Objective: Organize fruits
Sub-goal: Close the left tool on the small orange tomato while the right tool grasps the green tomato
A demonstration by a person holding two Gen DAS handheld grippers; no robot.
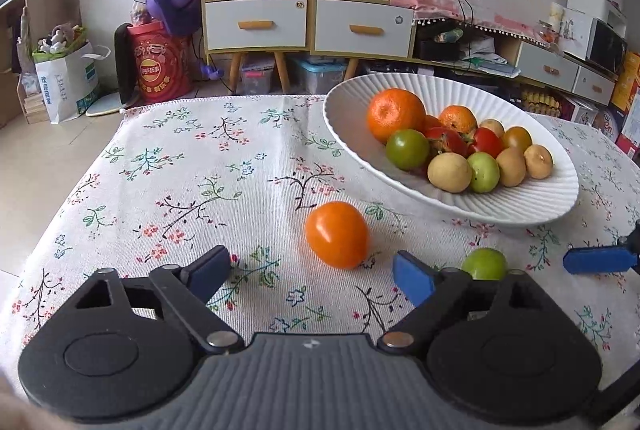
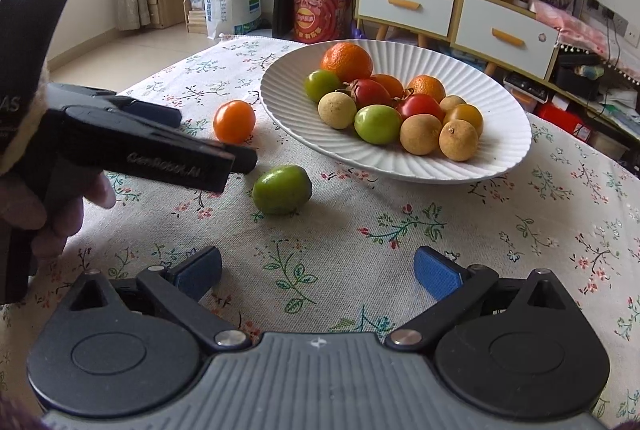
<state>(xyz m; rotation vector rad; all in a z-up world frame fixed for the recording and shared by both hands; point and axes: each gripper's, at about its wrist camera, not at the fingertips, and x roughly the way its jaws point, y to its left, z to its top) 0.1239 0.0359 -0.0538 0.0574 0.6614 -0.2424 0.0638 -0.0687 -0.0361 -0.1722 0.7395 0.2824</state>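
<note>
An orange tomato (image 1: pixel 337 234) lies on the floral tablecloth, just ahead of my left gripper (image 1: pixel 312 272), whose jaws stand open on either side of it without touching. In the right wrist view the same tomato (image 2: pixel 234 121) sits by the left gripper's tips. A small green fruit (image 1: pixel 484 264) lies to its right, partly hidden behind my left gripper's right finger. That green fruit (image 2: pixel 282 189) lies ahead of my right gripper (image 2: pixel 318 272), which is open and empty. The white ribbed plate (image 2: pixel 400 169) holds several fruits: oranges, tomatoes, green and tan ones.
The plate's rim (image 1: pixel 520 205) is close behind both loose fruits. One blue fingertip (image 1: pixel 596 260) of the right gripper shows at the right edge. A hand (image 2: pixel 52 213) grips the left tool. Shelves, drawers and bags stand beyond the table's far edge.
</note>
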